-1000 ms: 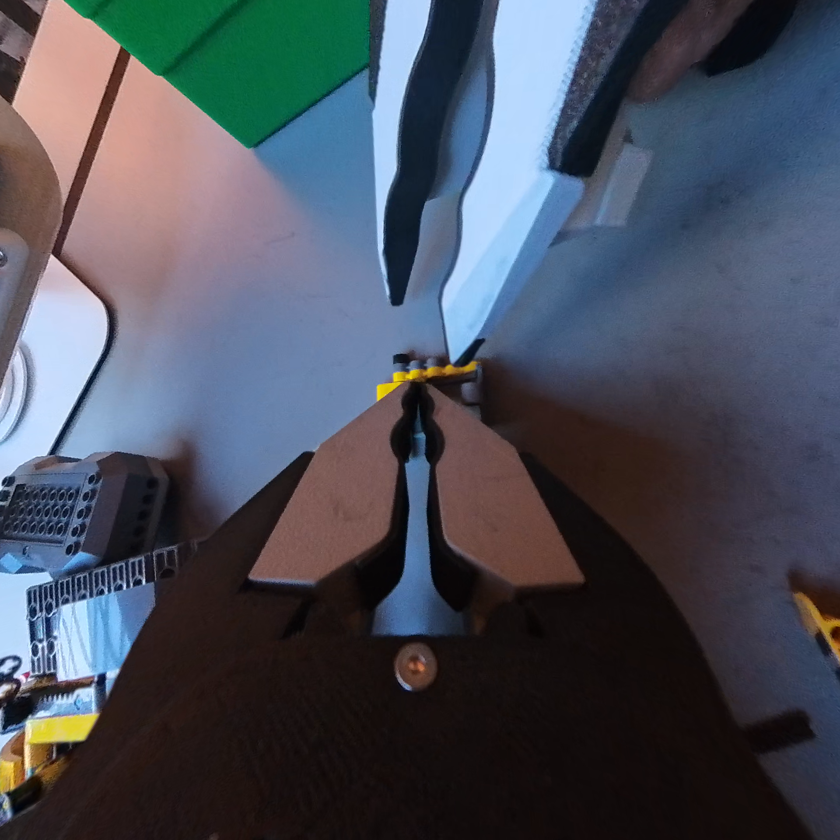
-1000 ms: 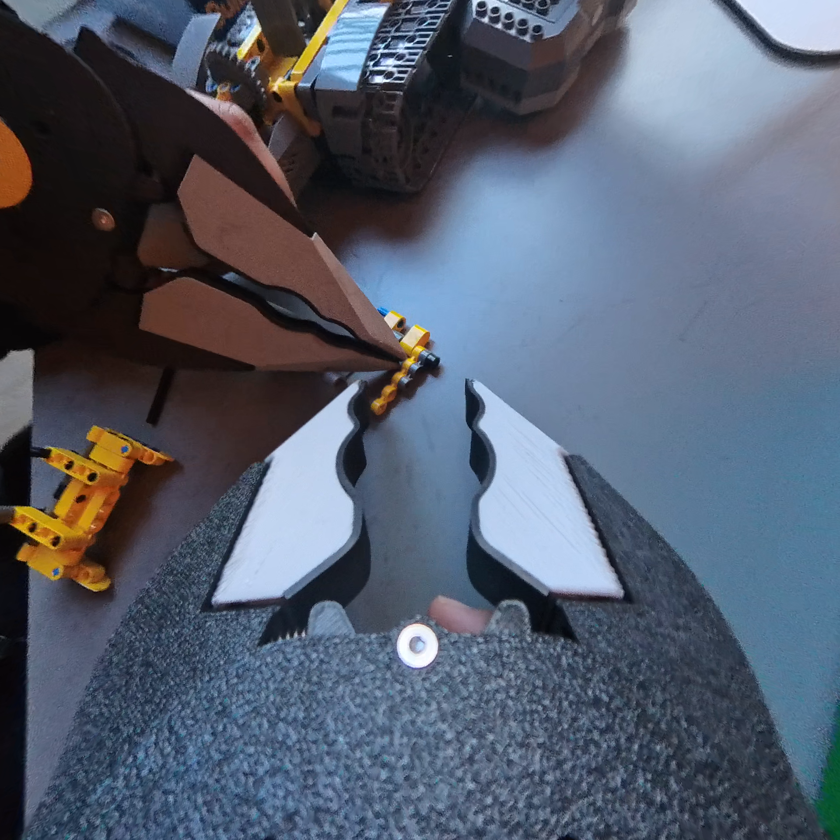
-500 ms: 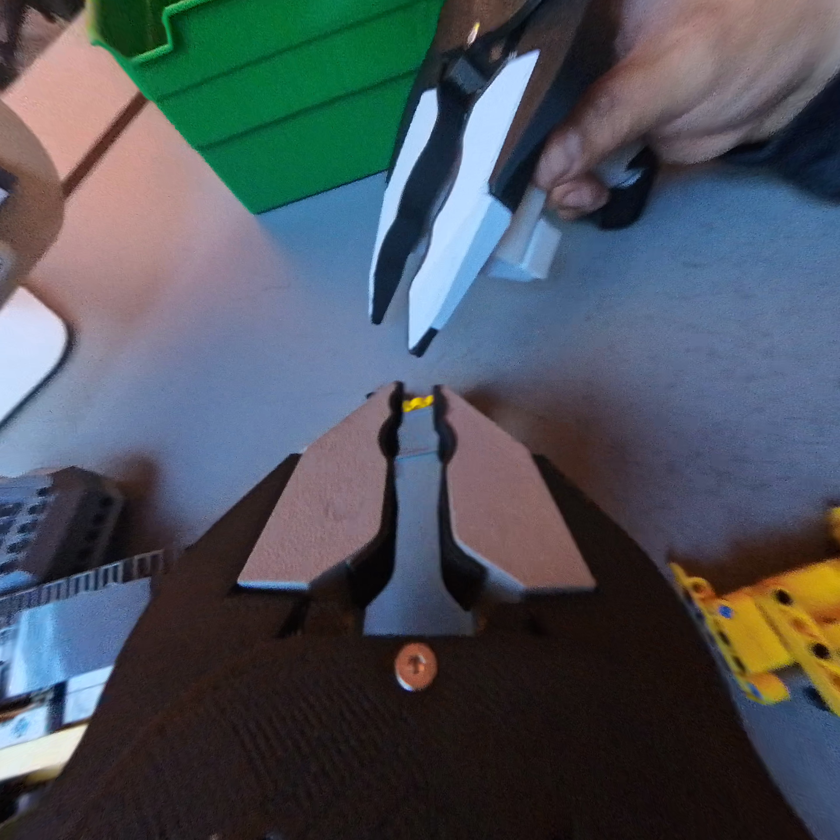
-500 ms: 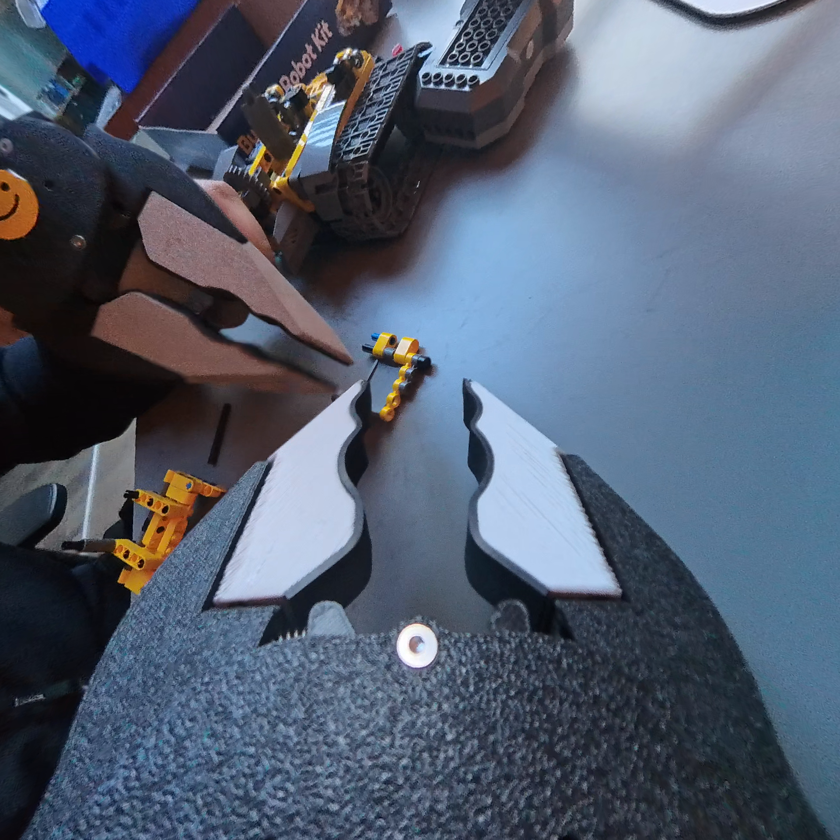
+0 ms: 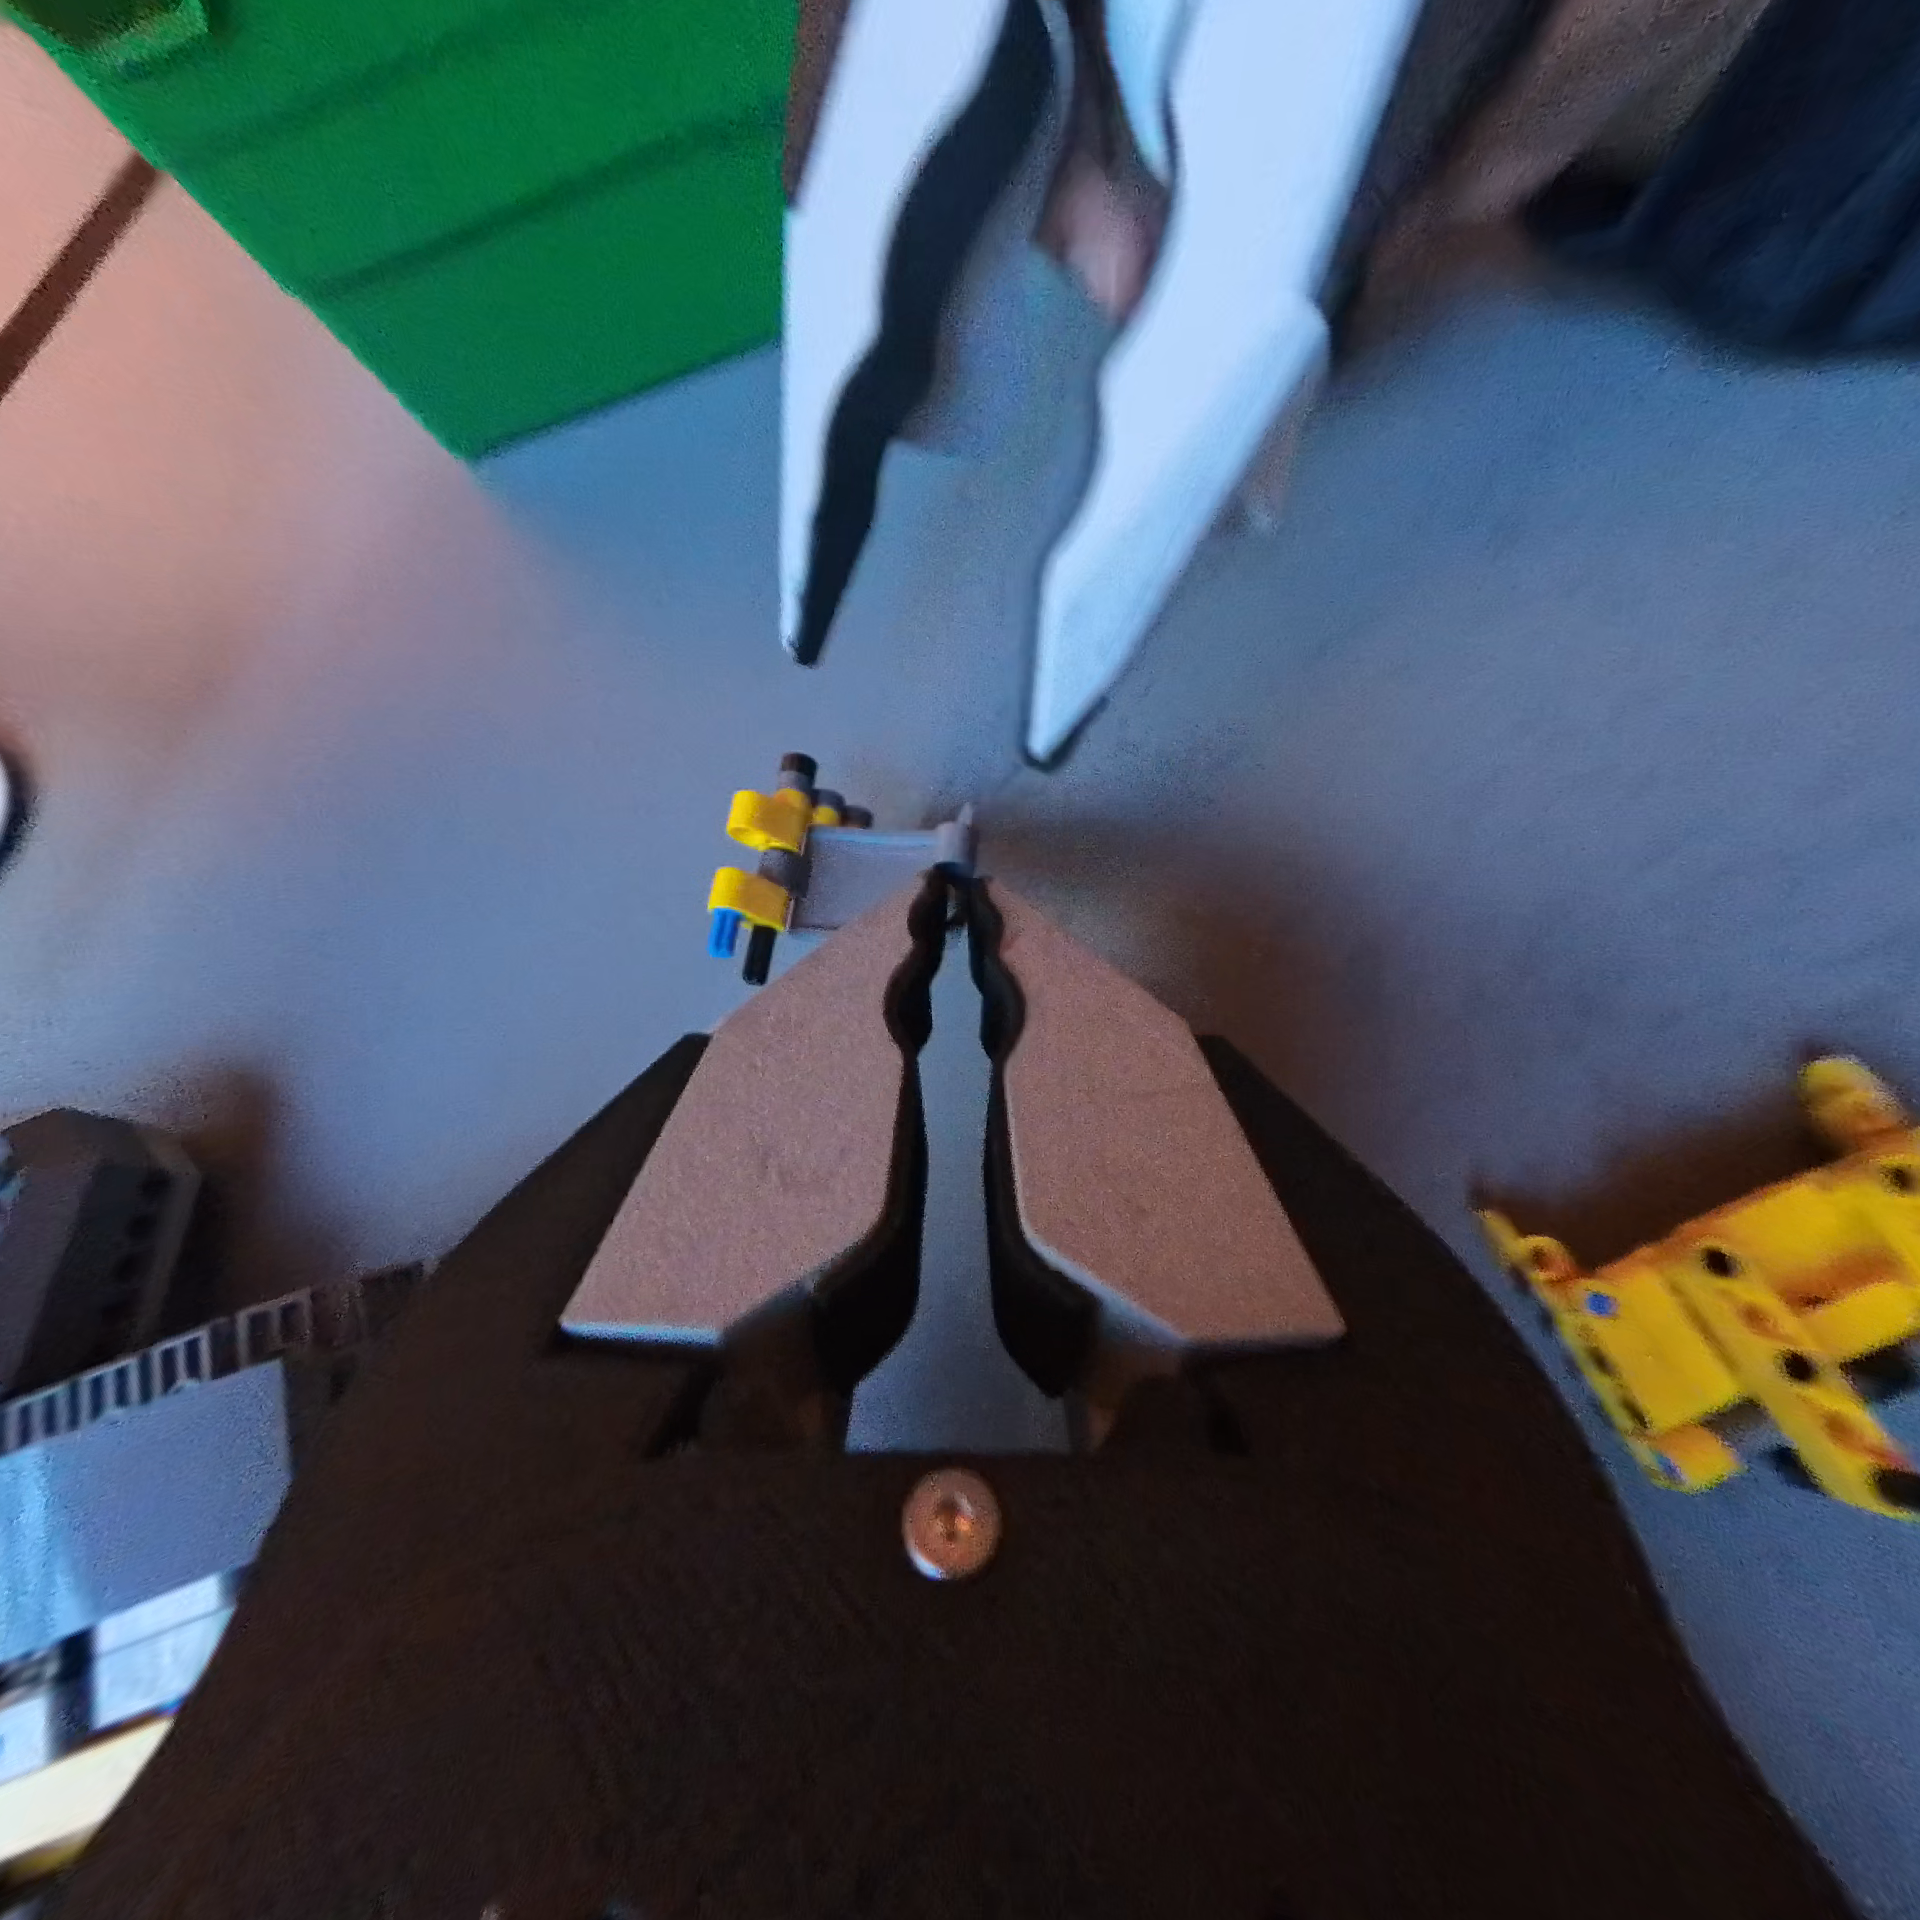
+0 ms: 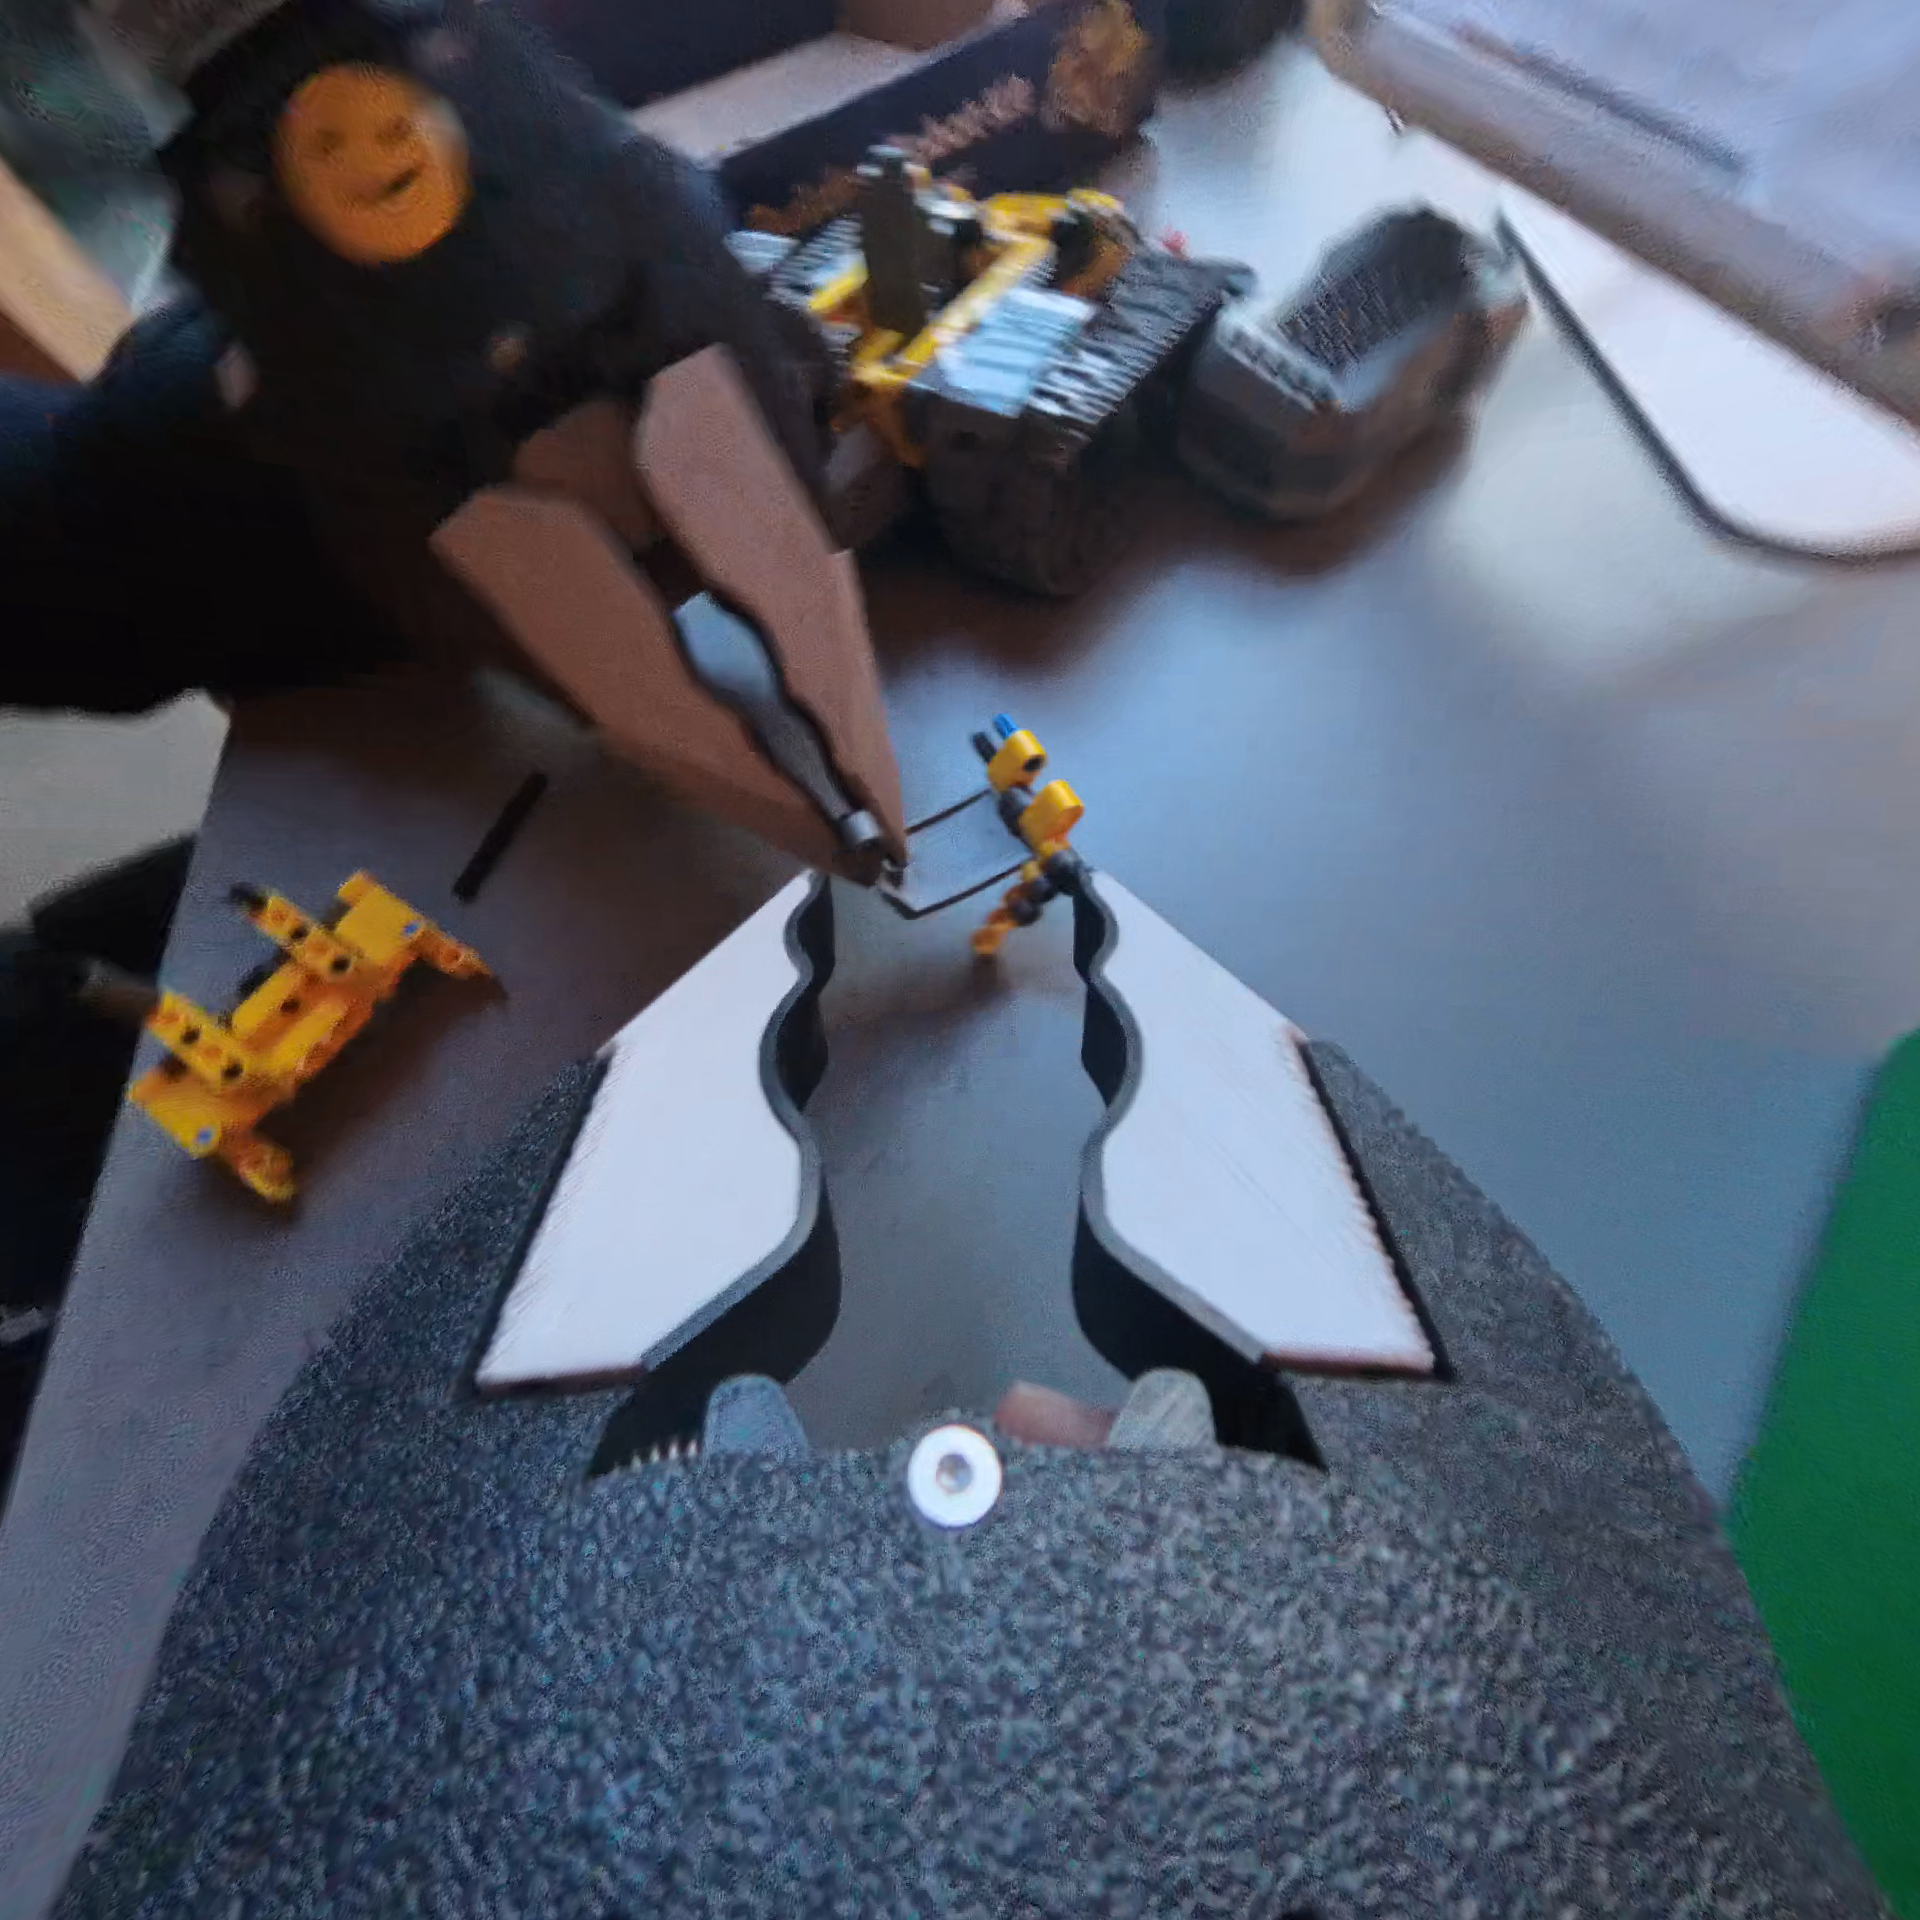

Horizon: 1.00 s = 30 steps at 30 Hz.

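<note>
A small brick assembly (image 5: 831,868) of a thin grey frame, yellow connectors and black and blue pins lies just ahead of both grippers on the dark table (image 5: 1455,727). My left gripper (image 5: 951,894), with brown fingers, is shut on a grey pin (image 5: 956,840) at the frame's corner. In the right wrist view the left gripper (image 6: 871,844) holds the assembly (image 6: 1023,821) by that pin, one end raised. My right gripper (image 6: 951,902), with white fingers, is open and empty, its tips either side of the assembly. It also shows in the left wrist view (image 5: 925,696).
A green bin (image 5: 468,187) stands at the far left. A yellow brick sub-assembly (image 6: 281,1018) and a black axle (image 6: 499,836) lie on the table. A tracked brick vehicle (image 6: 1018,343) and a grey brick block (image 6: 1340,384) stand behind. A white board (image 6: 1766,416) lies beyond. My two grippers' fingertips are within a few centimetres of each other. Both grippers' tips are roughly 15 cm from the black axle (image 6: 499,836).
My left gripper opened and drew back, then shut on the grey pin of the small assembly and tipped it up. My right gripper stayed open and came closer to it.
</note>
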Each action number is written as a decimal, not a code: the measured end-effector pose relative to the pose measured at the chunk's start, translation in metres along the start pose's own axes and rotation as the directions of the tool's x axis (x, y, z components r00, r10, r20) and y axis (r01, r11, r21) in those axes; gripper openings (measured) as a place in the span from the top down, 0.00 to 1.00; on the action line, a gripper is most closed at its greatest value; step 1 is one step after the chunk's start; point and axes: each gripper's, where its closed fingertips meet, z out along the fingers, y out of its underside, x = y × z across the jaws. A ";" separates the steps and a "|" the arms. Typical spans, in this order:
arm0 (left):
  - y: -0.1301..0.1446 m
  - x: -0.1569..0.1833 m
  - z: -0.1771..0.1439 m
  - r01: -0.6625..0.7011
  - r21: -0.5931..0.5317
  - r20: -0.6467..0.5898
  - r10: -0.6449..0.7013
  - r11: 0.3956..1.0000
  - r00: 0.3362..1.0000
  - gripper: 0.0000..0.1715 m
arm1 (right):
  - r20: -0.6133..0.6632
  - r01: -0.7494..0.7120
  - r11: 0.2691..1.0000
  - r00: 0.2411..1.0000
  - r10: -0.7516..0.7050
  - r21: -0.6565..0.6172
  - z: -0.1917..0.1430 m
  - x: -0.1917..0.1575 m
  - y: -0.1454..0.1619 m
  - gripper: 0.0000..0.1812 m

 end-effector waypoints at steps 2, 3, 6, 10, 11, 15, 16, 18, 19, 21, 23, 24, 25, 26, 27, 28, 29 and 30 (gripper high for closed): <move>-0.016 0.008 -0.011 0.105 0.099 -0.120 -0.093 0.990 0.988 0.99 | 0.006 0.153 0.988 0.988 -0.153 0.004 -0.007 -0.015 -0.005 0.76; -0.021 0.012 -0.016 0.160 0.131 -0.188 -0.134 0.978 0.973 0.99 | -0.015 0.222 0.975 0.975 -0.222 -0.001 -0.010 -0.019 -0.006 0.76; -0.035 0.025 -0.033 0.305 0.182 -0.403 -0.212 0.935 0.890 0.99 | -0.167 0.432 0.902 0.888 -0.429 -0.020 -0.018 -0.015 -0.014 0.76; -0.049 0.031 -0.052 0.444 0.209 -0.586 -0.251 0.871 0.770 0.99 | -0.145 0.503 0.864 0.855 -0.497 0.005 -0.022 -0.032 -0.020 0.77; -0.052 0.031 -0.055 0.465 0.213 -0.612 -0.253 0.860 0.749 0.99 | -0.135 0.516 0.857 0.849 -0.512 -0.003 -0.021 -0.034 -0.018 0.76; -0.055 0.040 -0.060 0.501 0.188 -0.686 -0.252 0.845 0.682 0.99 | -0.138 0.514 0.858 0.848 -0.511 -0.021 -0.014 -0.034 -0.016 0.82; -0.054 0.040 -0.058 0.498 0.182 -0.679 -0.258 0.848 0.687 0.99 | -0.137 0.517 0.855 0.846 -0.515 -0.023 -0.012 -0.034 -0.014 0.91; -0.052 0.038 -0.053 0.476 0.190 -0.646 -0.256 0.859 0.719 0.99 | -0.127 0.514 0.856 0.846 -0.517 -0.057 -0.008 -0.032 -0.008 0.96; -0.051 0.035 -0.050 0.461 0.200 -0.613 -0.256 0.865 0.747 0.99 | -0.126 0.504 0.860 0.851 -0.510 -0.076 -0.007 -0.030 -0.005 0.97; -0.046 0.022 -0.042 0.420 0.222 -0.507 -0.263 0.880 0.820 0.97 | -0.179 0.462 0.881 0.862 -0.473 -0.102 -0.007 -0.016 -0.005 0.97; -0.043 0.016 -0.036 0.354 0.239 -0.412 -0.236 0.904 0.880 0.89 | -0.177 0.397 0.916 0.899 -0.400 -0.053 -0.010 -0.015 -0.011 0.98; -0.042 0.015 -0.033 0.309 0.247 -0.371 -0.205 0.918 0.906 0.89 | -0.154 0.347 0.937 0.925 -0.347 -0.028 -0.010 -0.016 -0.013 0.98; -0.043 0.013 -0.032 0.258 0.264 -0.322 -0.167 0.929 0.932 0.89 | -0.135 0.293 0.956 0.947 -0.292 -0.016 -0.010 -0.016 -0.013 0.98; -0.043 0.012 -0.030 0.200 0.275 -0.269 -0.124 0.940 0.955 0.90 | -0.110 0.249 0.968 0.962 -0.249 -0.011 -0.010 -0.016 -0.012 0.98; -0.042 0.012 -0.029 0.138 0.281 -0.220 -0.076 0.950 0.972 0.92 | -0.084 0.218 0.976 0.972 -0.218 -0.014 -0.009 -0.017 -0.010 0.98; -0.042 0.011 -0.027 0.075 0.283 -0.168 -0.028 0.956 0.985 0.91 | -0.078 0.196 0.980 0.977 -0.197 -0.014 -0.009 -0.016 -0.010 0.98; -0.041 0.011 -0.025 0.015 0.282 -0.118 0.019 0.959 0.993 0.88 | -0.089 0.188 0.982 0.978 -0.188 -0.008 -0.009 -0.013 -0.010 0.98; -0.040 0.010 -0.023 -0.040 0.279 -0.071 0.062 0.960 0.996 0.86 | -0.101 0.188 0.982 0.977 -0.187 -0.003 -0.010 -0.011 -0.011 0.98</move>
